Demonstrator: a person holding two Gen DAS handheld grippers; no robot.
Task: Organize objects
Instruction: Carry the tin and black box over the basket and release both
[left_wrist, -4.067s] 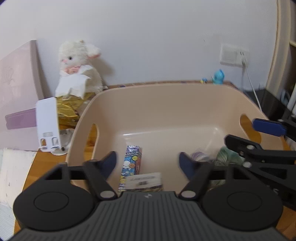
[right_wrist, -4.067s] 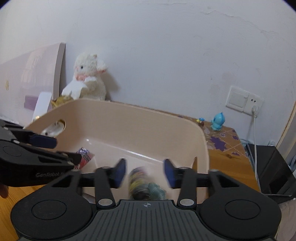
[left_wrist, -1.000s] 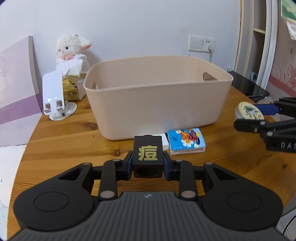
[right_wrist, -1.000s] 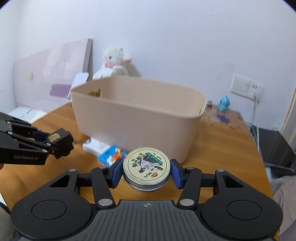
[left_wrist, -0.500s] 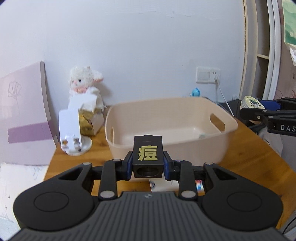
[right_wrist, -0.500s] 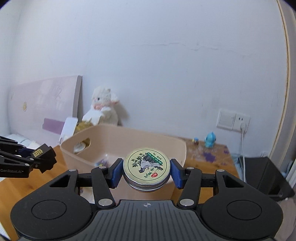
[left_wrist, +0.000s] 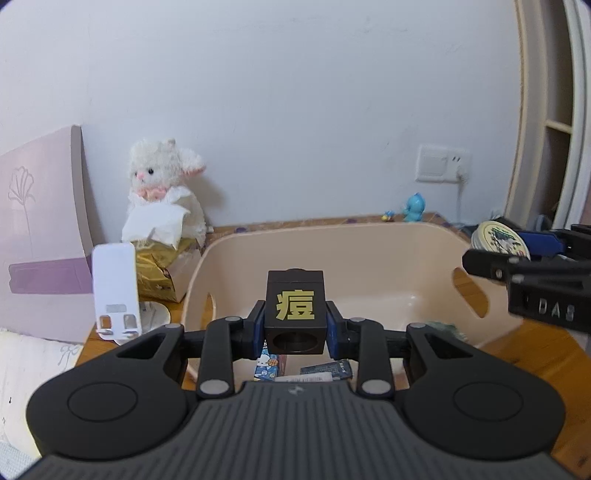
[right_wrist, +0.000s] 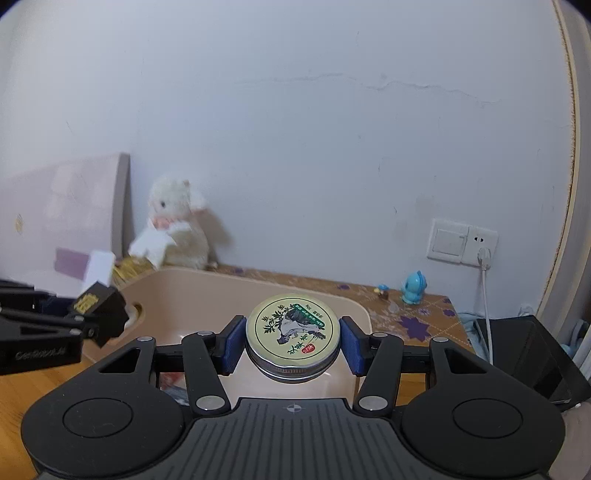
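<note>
The left gripper (left_wrist: 295, 325) has its jaws clenched on a black cube (left_wrist: 295, 308), held above the near edge of the beige bin (left_wrist: 332, 254) that stands on the desk (left_wrist: 517, 343). The right gripper (right_wrist: 292, 339) grips a round tin (right_wrist: 292, 330) by its sides, also over the bin, likely so both can be dropped straight in. A few small packets (left_wrist: 325, 369) lie on the bin's floor below. The cube is matt black, with a gold character on the facing side and a round hole beneath it. The tin is flat and silver-walled, its cream lid printed with green plants and a small red mark.
</note>
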